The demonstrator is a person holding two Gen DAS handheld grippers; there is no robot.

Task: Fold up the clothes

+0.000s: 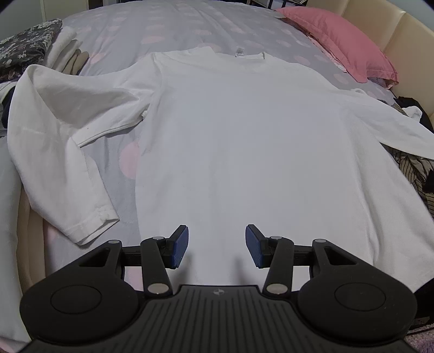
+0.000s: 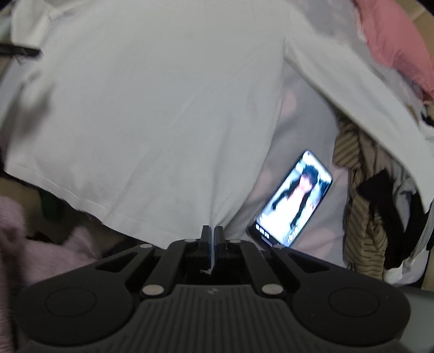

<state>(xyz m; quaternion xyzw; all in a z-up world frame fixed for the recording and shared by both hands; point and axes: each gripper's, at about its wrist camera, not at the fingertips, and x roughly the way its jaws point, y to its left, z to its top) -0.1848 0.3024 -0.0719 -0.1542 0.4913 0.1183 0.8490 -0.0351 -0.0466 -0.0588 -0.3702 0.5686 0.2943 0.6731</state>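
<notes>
Left claw (image 1: 217, 247) open just above the hem end of a white long-sleeved shirt (image 1: 244, 135) spread flat on the bed (image 1: 168, 24), right claw (image 2: 211, 233) pinched closed on the shirt's hem corner, lit phone (image 2: 293, 198) just beside the shirt, pink pillow (image 1: 341, 38) near the collar.

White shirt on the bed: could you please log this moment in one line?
white shirt: flat on bed | left tool: open, above hem | right tool: shut on hem corner

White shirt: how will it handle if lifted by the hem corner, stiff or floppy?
Probably floppy: the white shirt lies limp, its sleeve creased and bent on the bed. Likely light; where the right hand-held gripper is shut at the hem, the cloth puckers into a peak. It may drag near the phone.
</notes>
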